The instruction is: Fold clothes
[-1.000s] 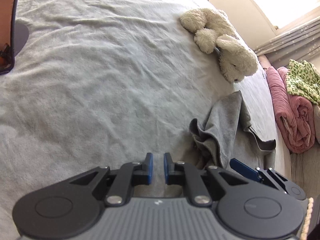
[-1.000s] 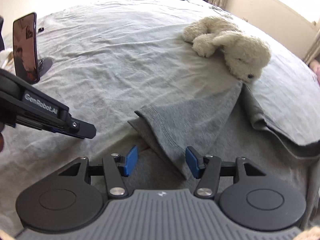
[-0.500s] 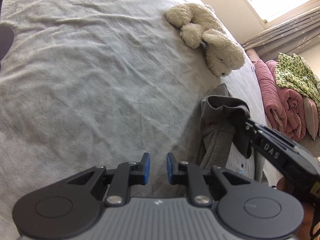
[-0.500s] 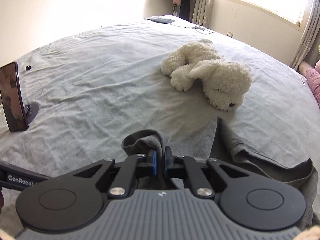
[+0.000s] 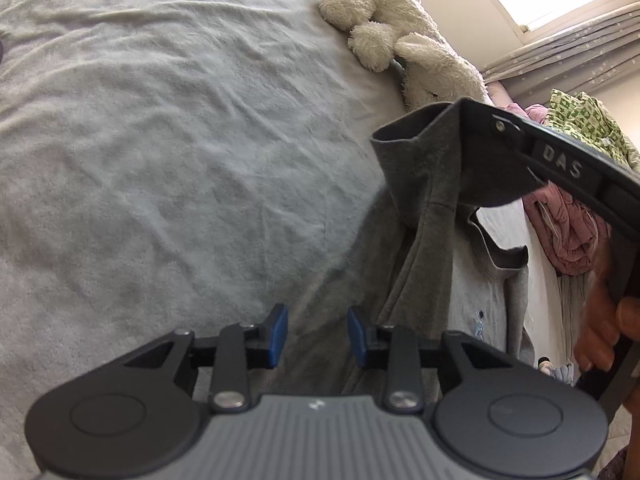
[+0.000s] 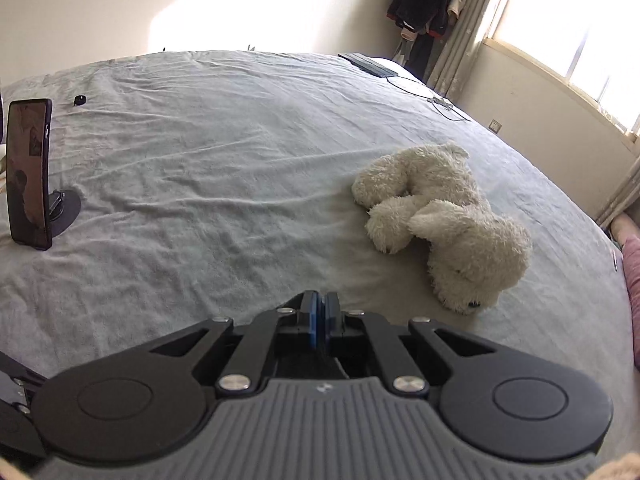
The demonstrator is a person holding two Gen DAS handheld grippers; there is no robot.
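A dark grey garment hangs by one sleeve above the grey bed sheet; the rest trails down to the bed. My right gripper is shut on that sleeve; in the left wrist view it shows as a black arm gripping the cloth from the right. In the right wrist view the garment is almost hidden under the gripper. My left gripper is open and empty, low over the bed, just left of the hanging garment's lower part.
A white plush toy lies on the bed beyond the garment. A phone on a stand stands at the bed's left. Pink and green bedding is piled off the right side. A window and curtains are at the far right.
My right gripper closed on the grey garment's sleeve and lifted it off the bed. My left gripper opened wider and moved closer to the garment.
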